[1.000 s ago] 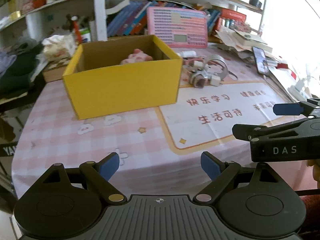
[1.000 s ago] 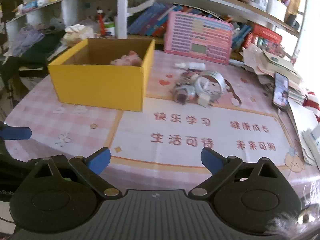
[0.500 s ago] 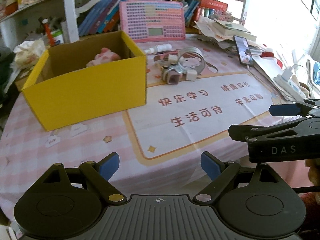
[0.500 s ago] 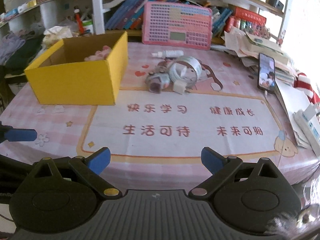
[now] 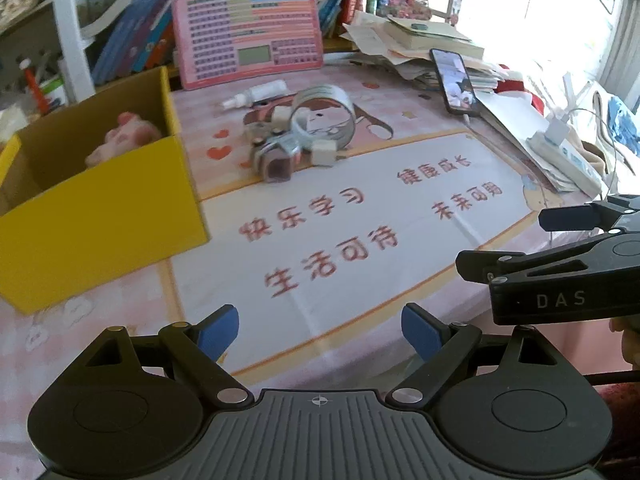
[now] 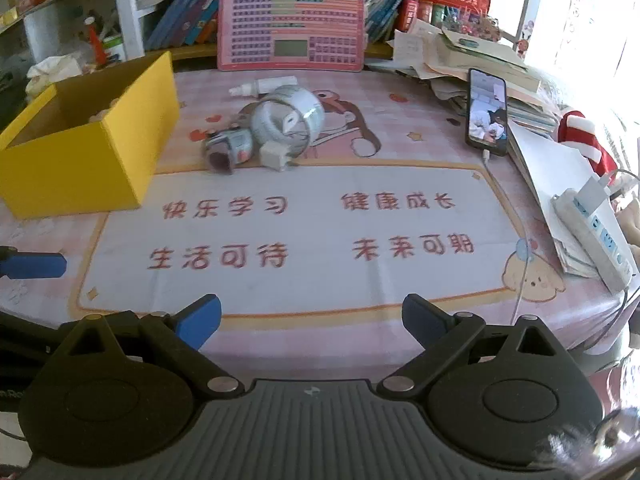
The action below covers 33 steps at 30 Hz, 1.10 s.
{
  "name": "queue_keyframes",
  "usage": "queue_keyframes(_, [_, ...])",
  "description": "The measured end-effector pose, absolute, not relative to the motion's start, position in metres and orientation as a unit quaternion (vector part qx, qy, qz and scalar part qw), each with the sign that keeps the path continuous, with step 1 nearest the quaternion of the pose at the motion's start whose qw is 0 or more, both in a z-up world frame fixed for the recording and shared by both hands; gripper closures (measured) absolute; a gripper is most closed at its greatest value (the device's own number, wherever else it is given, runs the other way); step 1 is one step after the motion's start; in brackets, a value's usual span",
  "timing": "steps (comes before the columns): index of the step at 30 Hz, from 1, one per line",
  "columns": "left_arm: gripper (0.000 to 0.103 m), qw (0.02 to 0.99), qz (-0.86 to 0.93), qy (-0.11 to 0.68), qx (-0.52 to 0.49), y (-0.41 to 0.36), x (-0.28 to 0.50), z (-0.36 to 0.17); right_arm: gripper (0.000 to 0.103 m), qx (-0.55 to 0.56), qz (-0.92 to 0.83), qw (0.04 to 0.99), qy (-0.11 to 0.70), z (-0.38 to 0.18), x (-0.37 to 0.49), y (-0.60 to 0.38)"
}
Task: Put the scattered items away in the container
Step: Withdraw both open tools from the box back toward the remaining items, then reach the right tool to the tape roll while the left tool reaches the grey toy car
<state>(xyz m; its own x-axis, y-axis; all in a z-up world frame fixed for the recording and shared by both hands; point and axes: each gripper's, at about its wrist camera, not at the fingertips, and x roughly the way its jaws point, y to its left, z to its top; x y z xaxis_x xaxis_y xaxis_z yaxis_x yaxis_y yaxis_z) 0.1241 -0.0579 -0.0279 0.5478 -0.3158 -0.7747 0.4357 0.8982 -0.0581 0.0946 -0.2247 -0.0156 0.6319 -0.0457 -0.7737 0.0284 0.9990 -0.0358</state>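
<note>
Box [image 5: 100,216]: bright yellow outside, plain brown card inside, holding a pale pink soft toy [image 5: 124,142]. Worktop [image 6: 400,80] cover: pink-and-white check with small white clouds and red hearts, bearing a white panel [image 6: 296,240] edged in orange with red characters; scattered on it a white squeeze bottle [image 6: 264,85], a roll of silvery-blue tape [image 6: 288,120] and a white cube charger [image 6: 274,156]. Left tool [image 5: 320,332] and right tool [image 6: 312,320]: black bodies, blue pads; behind them a pink keyboard toy [image 6: 290,28] with rows of coloured keys.

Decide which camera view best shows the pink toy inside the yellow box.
The left wrist view: the pink toy lies plainly visible inside the yellow box. In the right wrist view the box's wall hides almost all of it.
</note>
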Motion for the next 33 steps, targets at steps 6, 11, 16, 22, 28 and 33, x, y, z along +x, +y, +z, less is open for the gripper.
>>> queue_keyframes(6, [0.012,0.873,-0.219,0.428,0.076,-0.086,0.146,-0.031,0.007,-0.015,-0.016,0.902,0.43,-0.017,0.116,-0.249])
queue_keyframes(11, [0.012,0.872,-0.209,0.435,0.079,-0.104,0.165,-0.036,0.007,-0.012,-0.007,0.898,0.44,-0.023,0.139,-0.266])
queue_keyframes(16, [0.012,0.875,-0.18,0.442,0.083,-0.115,0.182,-0.039,0.007,-0.006,0.008,0.898,0.441,-0.029,0.165,-0.281])
queue_keyframes(22, [0.012,0.887,-0.138,0.434,0.083,-0.116,0.2,-0.032,0.007,0.009,0.015,0.901,0.434,-0.031,0.194,-0.298])
queue_keyframes(28, [0.012,0.892,-0.102,0.434,0.076,-0.114,0.217,-0.029,0.012,0.012,0.038,0.907,0.419,-0.028,0.219,-0.3])
queue_keyframes(33, [0.012,0.895,-0.084,0.431,0.079,-0.116,0.234,-0.03,0.013,0.008,0.062,0.908,0.415,-0.031,0.239,-0.298])
